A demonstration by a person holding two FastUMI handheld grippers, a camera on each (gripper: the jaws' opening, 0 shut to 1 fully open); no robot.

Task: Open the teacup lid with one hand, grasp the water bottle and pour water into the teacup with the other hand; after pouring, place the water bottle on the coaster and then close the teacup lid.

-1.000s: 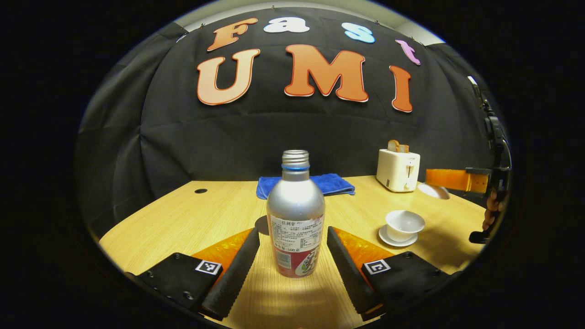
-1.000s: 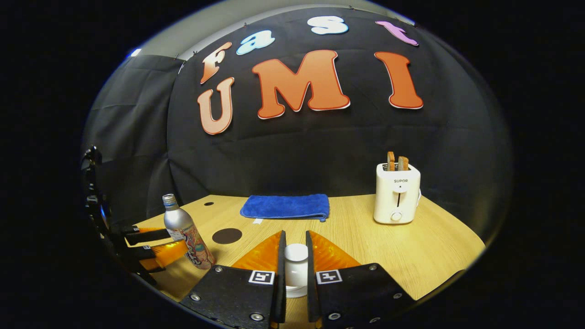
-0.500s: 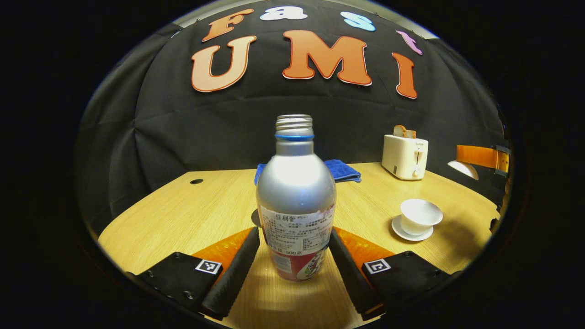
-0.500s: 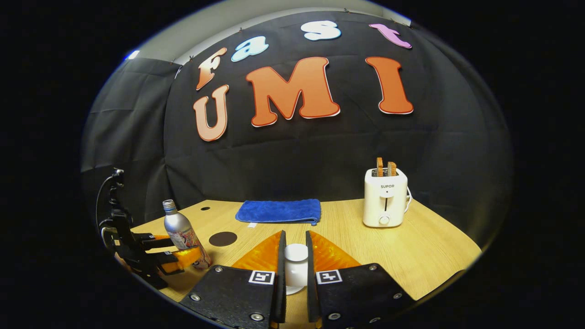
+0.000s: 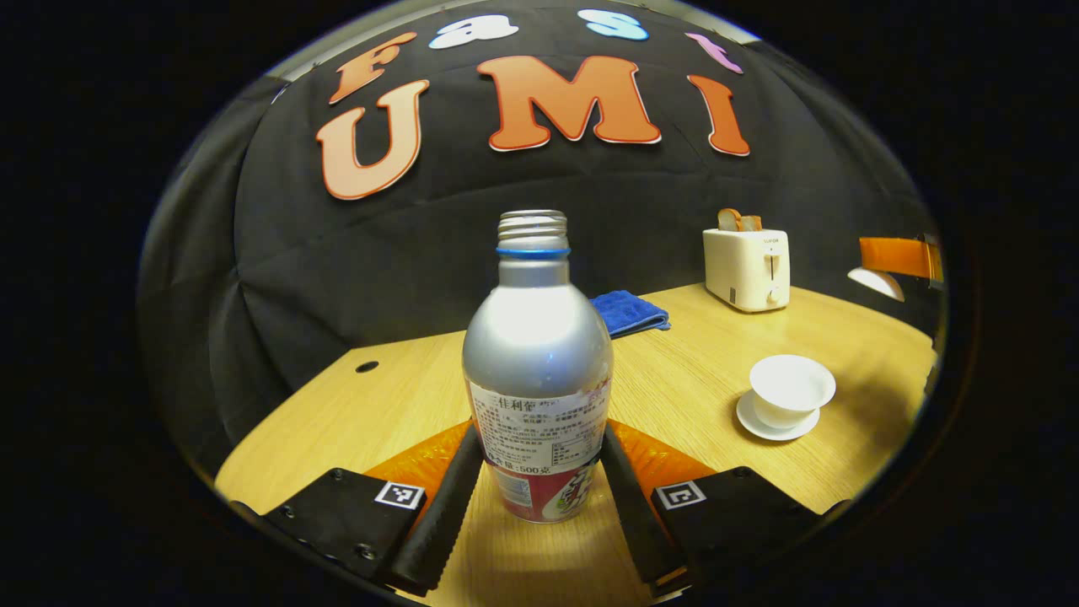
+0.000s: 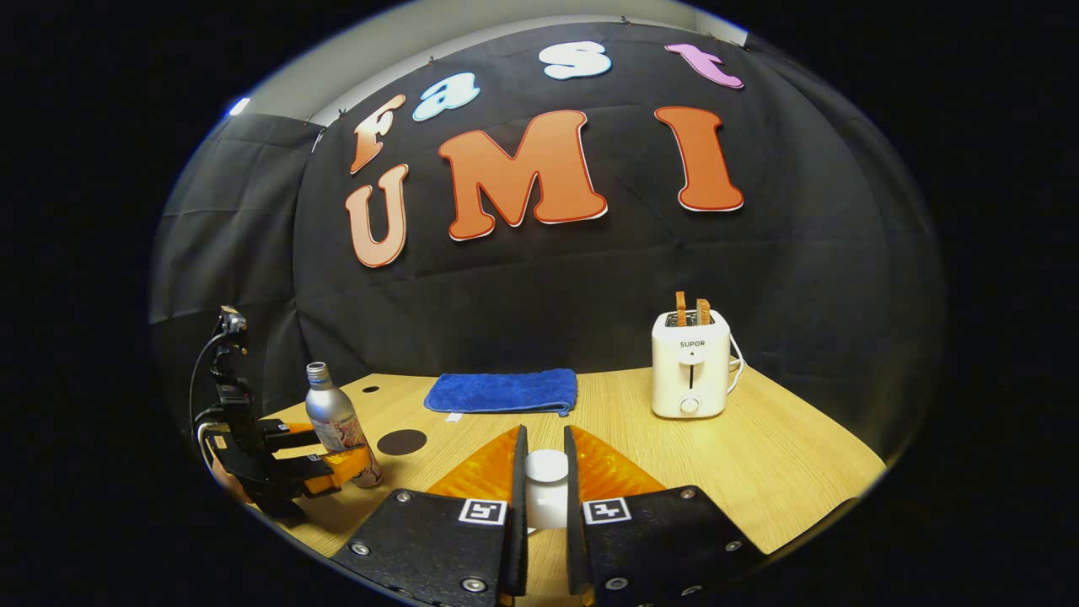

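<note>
As L gripper (image 5: 535, 472) pinches bottle (image 5: 537, 371), upright.

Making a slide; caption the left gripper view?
Left gripper fingers close on the bottle; open teacup waits beside.

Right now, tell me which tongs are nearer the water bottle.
Left. The left tongs have a finger on each side of the water bottle. The right tongs are off to the side, shut on the teacup lid.
</note>
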